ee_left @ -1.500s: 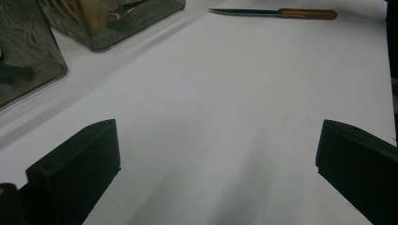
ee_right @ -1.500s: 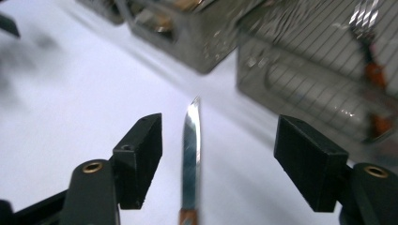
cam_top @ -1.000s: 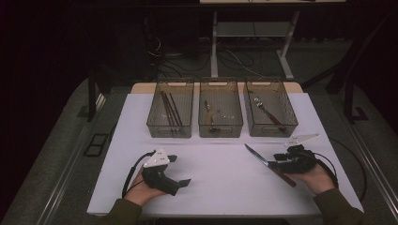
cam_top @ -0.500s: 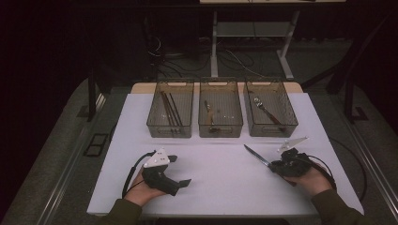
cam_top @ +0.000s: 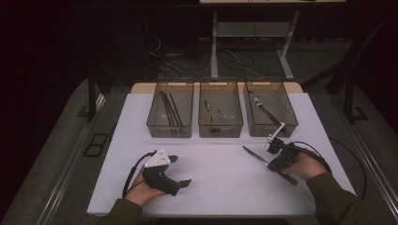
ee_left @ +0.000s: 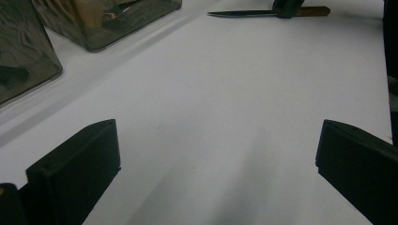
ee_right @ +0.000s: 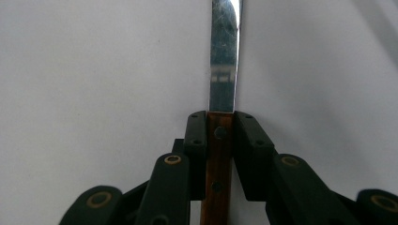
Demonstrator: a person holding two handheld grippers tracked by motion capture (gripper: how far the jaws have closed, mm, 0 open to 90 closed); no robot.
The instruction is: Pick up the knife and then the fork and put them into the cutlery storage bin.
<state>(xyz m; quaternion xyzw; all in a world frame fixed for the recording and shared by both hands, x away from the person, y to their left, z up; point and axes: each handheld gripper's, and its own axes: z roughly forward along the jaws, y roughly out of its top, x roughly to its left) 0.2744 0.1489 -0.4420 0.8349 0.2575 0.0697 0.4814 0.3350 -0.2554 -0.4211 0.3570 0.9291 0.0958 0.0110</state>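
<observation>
A knife with a steel blade point(cam_top: 255, 156) and a brown wooden handle lies on the white table point(cam_top: 225, 187) at the right. My right gripper point(cam_top: 277, 161) is shut on it. In the right gripper view the pads point(ee_right: 197, 136) press both sides of the handle point(ee_right: 219, 154) just behind the blade point(ee_right: 223, 56). These jaws have just been closing, with the handle between them. My left gripper point(cam_top: 180, 170) rests on the table at the lower left, open and holding nothing. From the left gripper point(ee_left: 216, 173) view, the knife point(ee_left: 248, 13) lies far off.
Three clear plastic bins stand in a row at the back of the table. The left bin point(cam_top: 170, 126) holds long dark sticks, the middle bin point(cam_top: 220, 127) small utensils, and the right bin point(cam_top: 272, 125) a metal utensil. Cables trail from both grippers.
My right gripper has shifted a little to the left along the knife's handle and its jaws have closed on it. The left gripper has stayed put.
</observation>
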